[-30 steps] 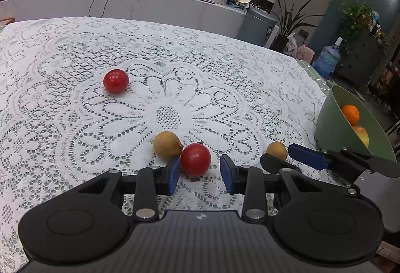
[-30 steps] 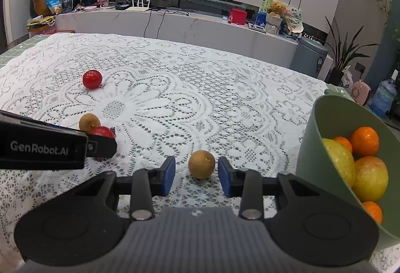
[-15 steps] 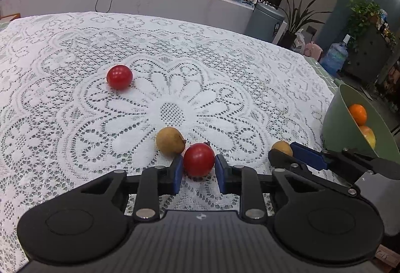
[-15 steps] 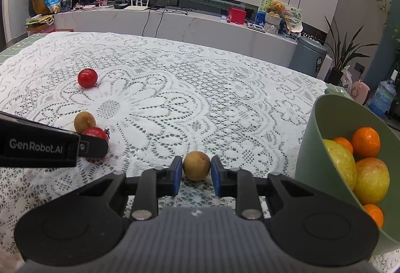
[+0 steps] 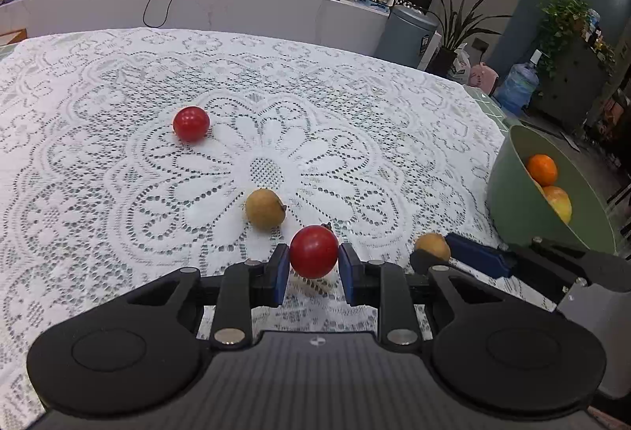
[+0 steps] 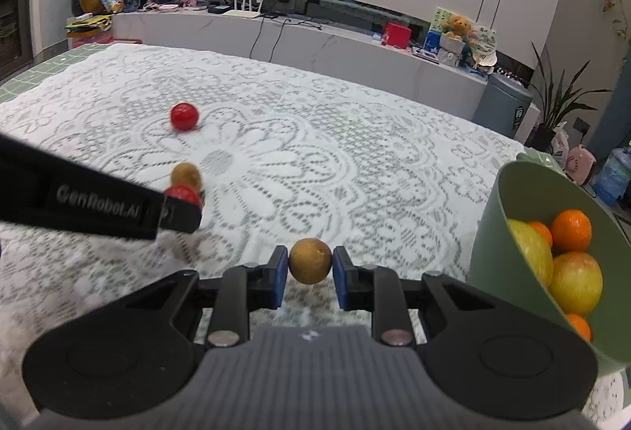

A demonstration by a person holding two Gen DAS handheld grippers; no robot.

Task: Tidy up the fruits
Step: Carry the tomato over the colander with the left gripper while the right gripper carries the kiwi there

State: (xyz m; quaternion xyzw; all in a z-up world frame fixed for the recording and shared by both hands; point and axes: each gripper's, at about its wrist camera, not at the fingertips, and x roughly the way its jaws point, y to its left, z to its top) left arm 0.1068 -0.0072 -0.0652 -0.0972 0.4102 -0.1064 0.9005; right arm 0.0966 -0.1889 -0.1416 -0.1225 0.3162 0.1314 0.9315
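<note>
Both tongs grip round fruit: left tongs a tomato, right tongs a longan; we risk either rolling free short of the bowl.

red fruit pinched mid-air-ish, brown fruit gripped too, another red one and brown one loose on the counter, green bowl of oranges at right

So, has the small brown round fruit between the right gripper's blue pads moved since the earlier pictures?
Yes. The small brown round fruit, clamped in the right gripper, now hangs closer to the green bowl than before.
</note>
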